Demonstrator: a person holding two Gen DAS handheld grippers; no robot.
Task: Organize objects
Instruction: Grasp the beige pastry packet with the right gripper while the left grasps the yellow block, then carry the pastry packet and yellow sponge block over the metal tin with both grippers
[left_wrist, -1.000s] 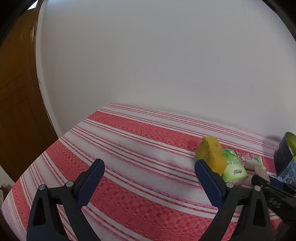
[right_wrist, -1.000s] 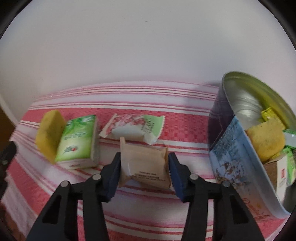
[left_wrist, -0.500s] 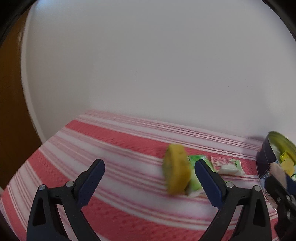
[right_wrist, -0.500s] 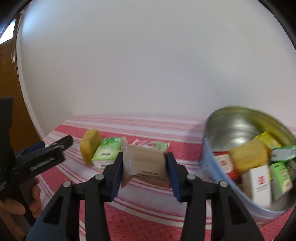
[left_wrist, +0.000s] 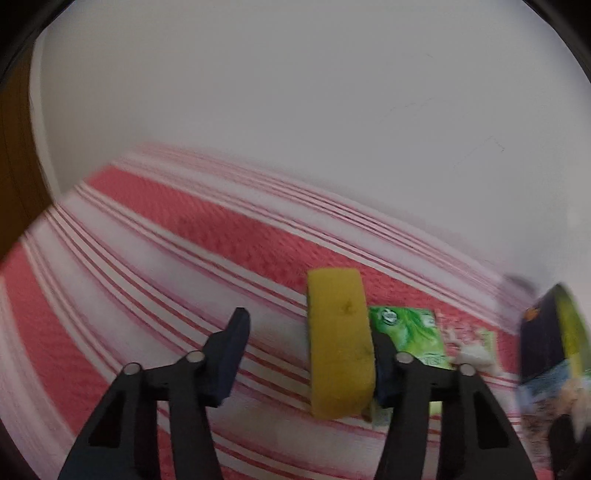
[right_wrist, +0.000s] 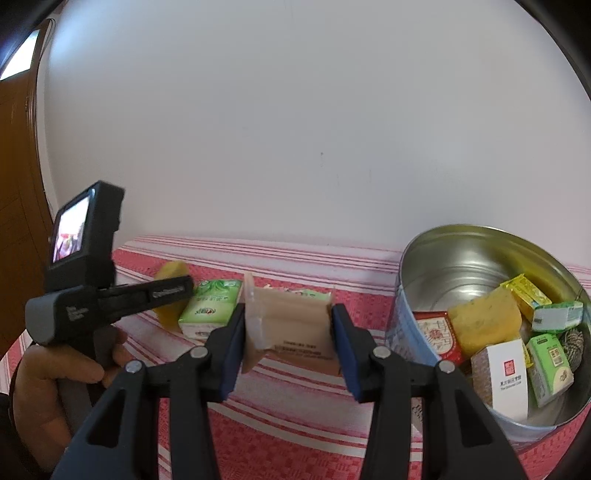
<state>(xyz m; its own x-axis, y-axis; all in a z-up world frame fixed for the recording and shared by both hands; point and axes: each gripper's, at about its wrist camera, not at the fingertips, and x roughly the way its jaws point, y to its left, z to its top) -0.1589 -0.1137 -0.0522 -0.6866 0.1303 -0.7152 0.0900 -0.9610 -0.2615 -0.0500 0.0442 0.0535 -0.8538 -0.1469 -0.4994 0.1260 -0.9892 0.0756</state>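
**Sponge between closing left fingers, beige packet gripped on the right**

Sponge first: on my left wrist view the yellow sponge (left_wrist: 340, 343) stands on edge on the red-and-white striped cloth (left_wrist: 155, 266), inside my left gripper (left_wrist: 308, 354). Its fingers are closing; the right-hand one sits against the sponge, while the left-hand finger (left_wrist: 231, 354) is apart from it with a clear gap. Just behind the sponge lies a green tissue pack (left_wrist: 410, 339), then a pink-and-white wrapper (left_wrist: 469, 343), and the tin (left_wrist: 543, 332) shows blurred at the right edge.

My right gripper (right_wrist: 288, 347) has a beige packet (right_wrist: 291, 325) pinched flat between both fingers, held clear above the cloth. To its right the open metal tin (right_wrist: 461, 266) stands on the cloth, already holding another yellow sponge (right_wrist: 484, 325), green packs, a white box and a red packet. At the left of this view a hand (right_wrist: 55, 373) grips the left tool, whose tip reaches the sponge beside the green pack.
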